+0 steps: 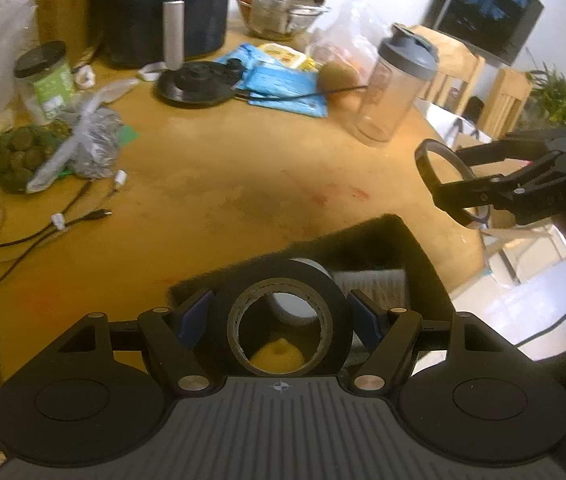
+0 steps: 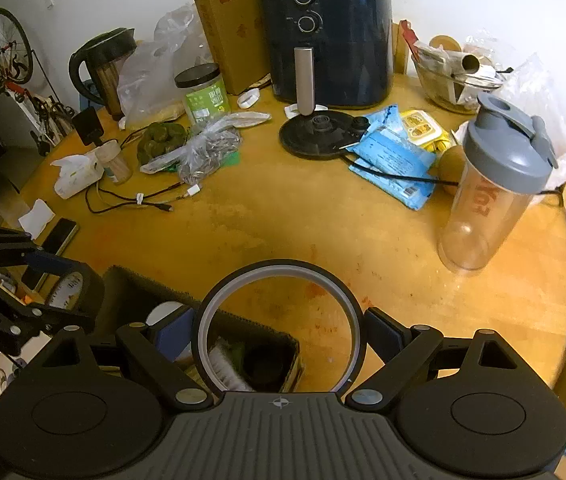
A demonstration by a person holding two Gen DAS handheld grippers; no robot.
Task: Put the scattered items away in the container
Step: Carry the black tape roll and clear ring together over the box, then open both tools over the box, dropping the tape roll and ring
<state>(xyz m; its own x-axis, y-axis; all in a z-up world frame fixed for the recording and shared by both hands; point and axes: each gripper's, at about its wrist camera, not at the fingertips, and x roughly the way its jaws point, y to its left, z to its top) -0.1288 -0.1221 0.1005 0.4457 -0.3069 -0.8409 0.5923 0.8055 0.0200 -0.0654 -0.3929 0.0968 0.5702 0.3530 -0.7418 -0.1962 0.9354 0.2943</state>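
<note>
Right claw (image 2: 281, 332) gripping ring (image 2: 243, 276), shaker bottle (image 2: 491, 188) beyond

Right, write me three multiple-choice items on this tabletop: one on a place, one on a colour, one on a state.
1. Where is the roll of black tape?
A. flat on the table by the cables
B. between the left gripper's fingers, over the dark container
C. on top of the air fryer

2. What colour is the shaker bottle's lid?
A. grey
B. red
C. yellow

3. What state is the right gripper in?
A. open and empty
B. out of view
C. shut on a thin ring

Answers:
1 B, the tape sits between the blue pads with the container below.
2 A, the cap is plainly grey.
3 C, the ring is pinched between both fingers above the table.
</note>
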